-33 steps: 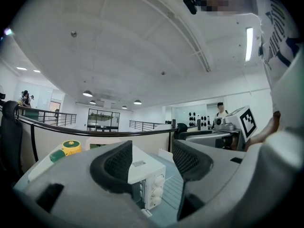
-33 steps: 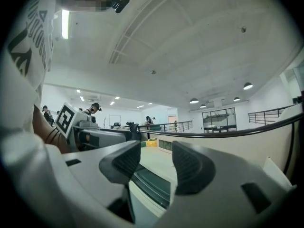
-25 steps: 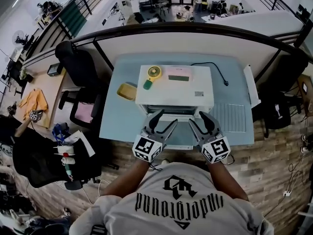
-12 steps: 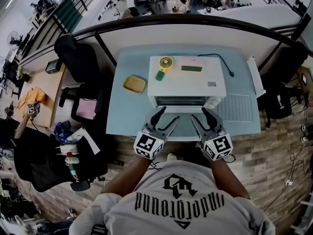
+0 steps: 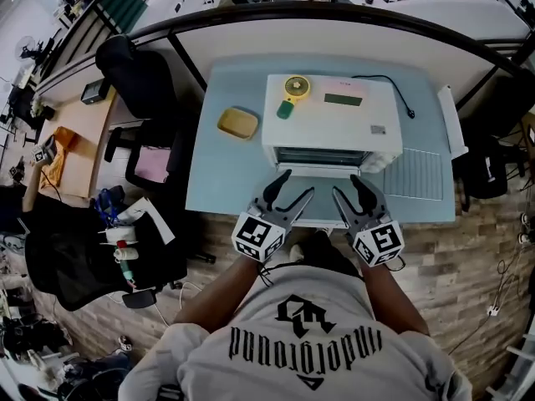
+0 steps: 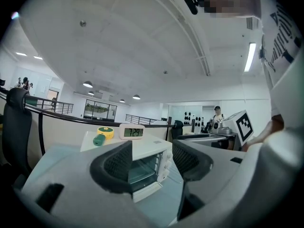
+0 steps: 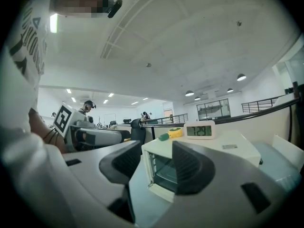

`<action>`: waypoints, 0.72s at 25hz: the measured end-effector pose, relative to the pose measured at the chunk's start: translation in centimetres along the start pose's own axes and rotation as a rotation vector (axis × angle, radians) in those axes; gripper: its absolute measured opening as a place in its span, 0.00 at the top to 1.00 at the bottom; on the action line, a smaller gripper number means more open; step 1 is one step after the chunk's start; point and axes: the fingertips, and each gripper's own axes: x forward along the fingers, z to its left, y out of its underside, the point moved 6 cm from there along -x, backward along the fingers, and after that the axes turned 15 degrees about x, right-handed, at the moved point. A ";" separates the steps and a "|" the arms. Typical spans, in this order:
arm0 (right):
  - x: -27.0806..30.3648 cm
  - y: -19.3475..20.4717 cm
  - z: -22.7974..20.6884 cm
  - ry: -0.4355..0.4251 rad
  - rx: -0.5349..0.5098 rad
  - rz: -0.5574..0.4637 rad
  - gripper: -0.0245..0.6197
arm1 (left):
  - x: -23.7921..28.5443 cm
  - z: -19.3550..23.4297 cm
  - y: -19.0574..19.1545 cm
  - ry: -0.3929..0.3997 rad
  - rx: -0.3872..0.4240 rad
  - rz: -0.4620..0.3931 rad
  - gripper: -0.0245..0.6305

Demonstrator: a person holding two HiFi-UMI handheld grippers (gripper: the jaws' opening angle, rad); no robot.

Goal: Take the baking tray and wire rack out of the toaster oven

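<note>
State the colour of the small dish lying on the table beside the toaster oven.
The dish is yellow; the head view shows it best.

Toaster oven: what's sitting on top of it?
A round yellow gadget with a green end and a small digital clock. The oven top right under them is covered.

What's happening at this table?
A person stands at a light blue table, holding a hand-held gripper in each hand. The left hand-held gripper and right hand-held gripper both point at the front of a white toaster oven, jaws apart and empty. A small clock sits on top of the oven.
</note>
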 end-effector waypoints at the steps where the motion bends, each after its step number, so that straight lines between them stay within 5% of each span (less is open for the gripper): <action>1: 0.2 0.3 -0.3 0.002 0.011 0.004 0.67 | 0.1 0.0 0.3 0.001 -0.003 0.007 0.55; 18: 2.1 5.8 -6.8 0.051 0.322 0.028 0.66 | 3.5 0.4 8.5 0.016 -0.112 0.118 0.55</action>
